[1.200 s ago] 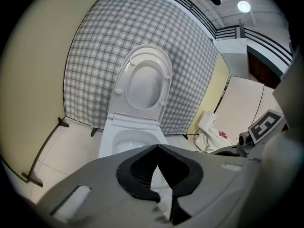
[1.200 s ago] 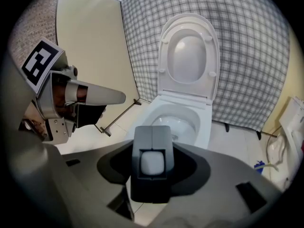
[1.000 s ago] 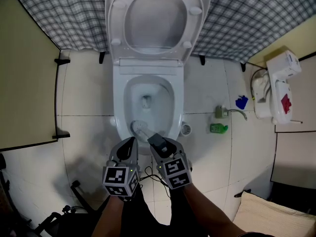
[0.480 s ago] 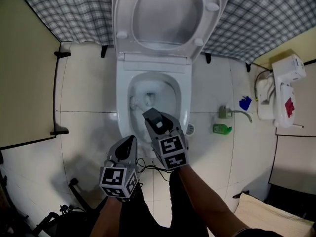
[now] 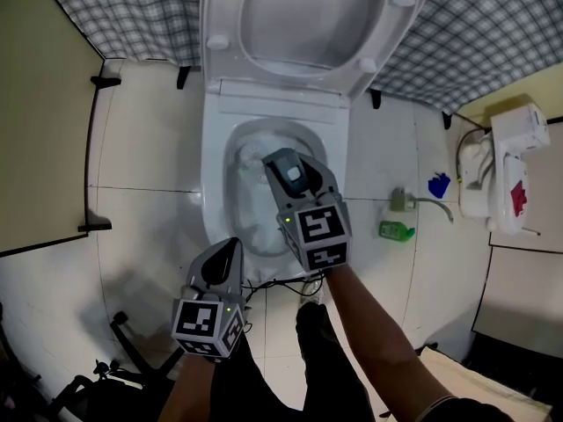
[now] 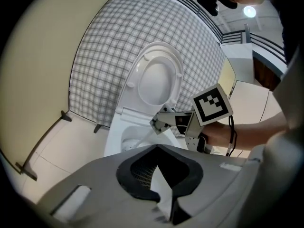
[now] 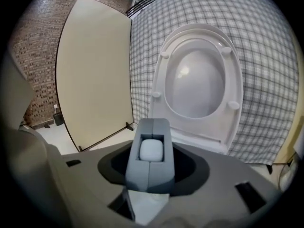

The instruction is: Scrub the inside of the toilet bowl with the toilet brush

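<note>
The white toilet [image 5: 215,192] stands with its seat and lid [image 5: 308,16] raised against the checked wall. My right gripper [image 5: 288,170] hovers over the middle of the bowl, shut on the grey top of the toilet brush, whose white end [image 7: 151,151] shows between the jaws. In the left gripper view the white brush shaft [image 6: 145,134] slants from the right gripper [image 6: 164,121] down into the bowl; the brush head is hidden. My left gripper [image 5: 230,251] is at the bowl's front rim, jaw tips together, holding nothing.
Right of the toilet on the tiled floor are a green bottle [image 5: 391,230], a tap with hose [image 5: 409,200], a blue object [image 5: 437,185] and a white unit [image 5: 510,165]. A beige partition [image 5: 44,148] stands at the left. Black legs and cables [image 5: 123,341] lie at bottom left.
My right gripper has carried the brush from the bowl's front rim forward to over the middle of the bowl. The left gripper has stayed by the front rim.
</note>
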